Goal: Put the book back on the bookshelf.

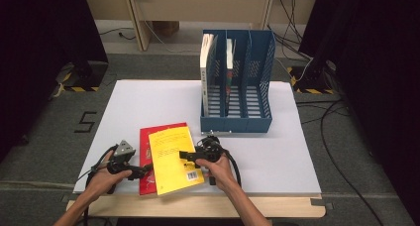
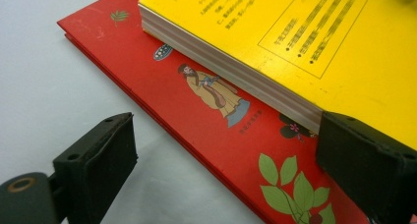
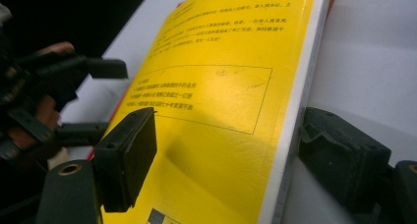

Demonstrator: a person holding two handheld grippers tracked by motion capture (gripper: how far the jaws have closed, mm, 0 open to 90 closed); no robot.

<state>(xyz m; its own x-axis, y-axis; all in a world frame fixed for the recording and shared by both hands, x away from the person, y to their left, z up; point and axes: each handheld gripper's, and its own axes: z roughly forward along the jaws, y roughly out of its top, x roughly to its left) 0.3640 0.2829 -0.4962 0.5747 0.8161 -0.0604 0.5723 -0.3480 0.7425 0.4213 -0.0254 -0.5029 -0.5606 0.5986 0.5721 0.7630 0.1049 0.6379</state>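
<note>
Fingers [image 3: 123,155] of right gripper [image 1: 189,155] apart, straddling edge of yellow book [image 1: 174,159], one over cover, one beside spine. Fingers [image 2: 98,160] of left gripper [image 1: 141,171] apart too, at corner of red book [image 1: 145,151]. Yellow book lying on red book, near front of white desk [image 1: 148,102], before blue file rack [image 1: 237,84].

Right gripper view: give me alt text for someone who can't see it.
The right gripper is open, its jaws straddling the edge of a yellow book: one above the cover, one beside the spine on the white table. The cover carries black text and a boxed panel. At left, a hand holds the left gripper by the book's far edge.
</note>
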